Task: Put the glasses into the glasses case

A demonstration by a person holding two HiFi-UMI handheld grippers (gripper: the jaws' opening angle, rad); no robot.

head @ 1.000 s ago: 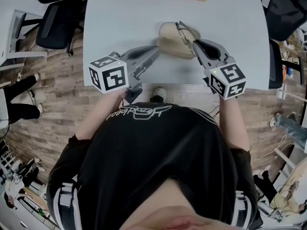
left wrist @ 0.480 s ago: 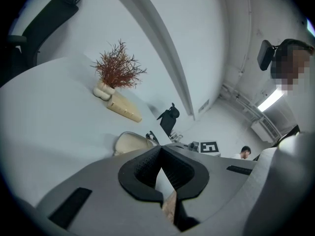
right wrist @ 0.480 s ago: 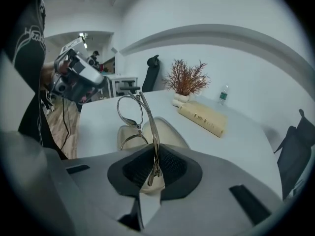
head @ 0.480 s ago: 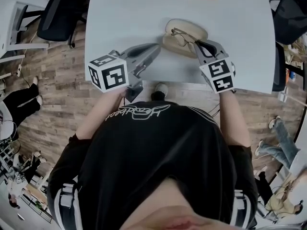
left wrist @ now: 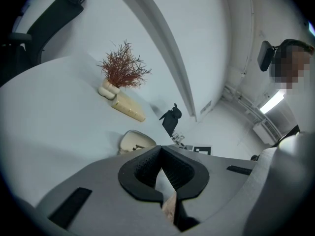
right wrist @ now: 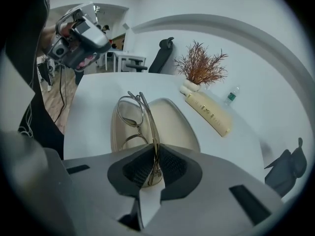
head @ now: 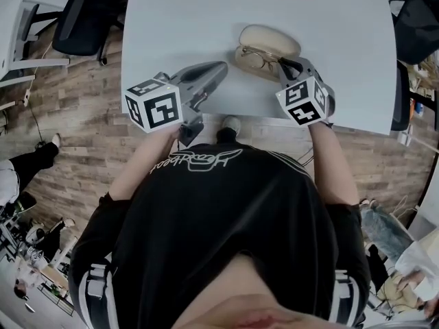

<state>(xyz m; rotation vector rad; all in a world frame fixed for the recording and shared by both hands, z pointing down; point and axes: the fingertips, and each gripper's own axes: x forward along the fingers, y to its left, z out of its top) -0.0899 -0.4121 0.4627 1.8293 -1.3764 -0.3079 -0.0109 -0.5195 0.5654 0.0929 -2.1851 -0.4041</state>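
Observation:
The glasses case lies open on the white table, beige inside, and shows in the right gripper view as the case. Folded thin metal-framed glasses stand on edge over the case's lower shell, with my right gripper shut on their frame. From the head view the glasses sit just ahead of the right gripper. I cannot tell whether they touch the lining. My left gripper rests shut and empty left of the case, jaws pointing at it.
At the table's far edge a dried plant in a small vase, a long beige box and a small bottle stand behind the case. Black office chairs flank the table. Wood floor lies around it.
My right gripper has carried the glasses down and back over the open case. The left gripper has stayed in place.

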